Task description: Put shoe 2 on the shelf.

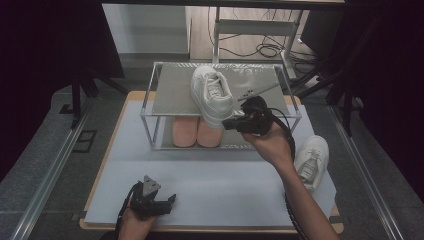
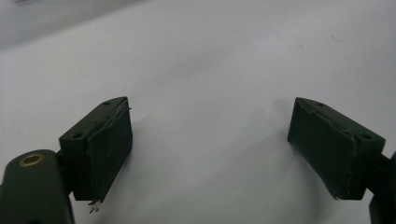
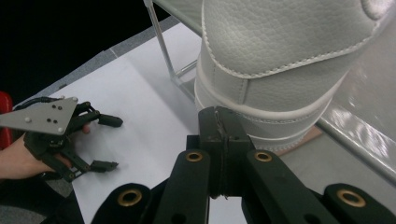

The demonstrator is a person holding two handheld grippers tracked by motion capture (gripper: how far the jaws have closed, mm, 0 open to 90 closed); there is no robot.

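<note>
A white sneaker [image 1: 212, 95] sits on the top shelf of a metal shoe rack [image 1: 172, 90], its heel overhanging the front edge. My right gripper [image 1: 227, 122] is shut with nothing between its jaws, and its tips are right at the sneaker's heel [image 3: 280, 70], at the sole. In the right gripper view the closed jaws of the right gripper [image 3: 218, 126] point up at that heel. My left gripper [image 1: 172, 202] rests low near the table's front left, open and holding nothing. In its own view the left gripper [image 2: 210, 105] has bare white mat between its jaws.
A pair of pink slippers [image 1: 196, 132] stands on the rack's lower shelf. A second white sneaker [image 1: 312, 160] lies on the white mat [image 1: 210, 175] at the right, beside my right forearm. Dark curtains flank the table.
</note>
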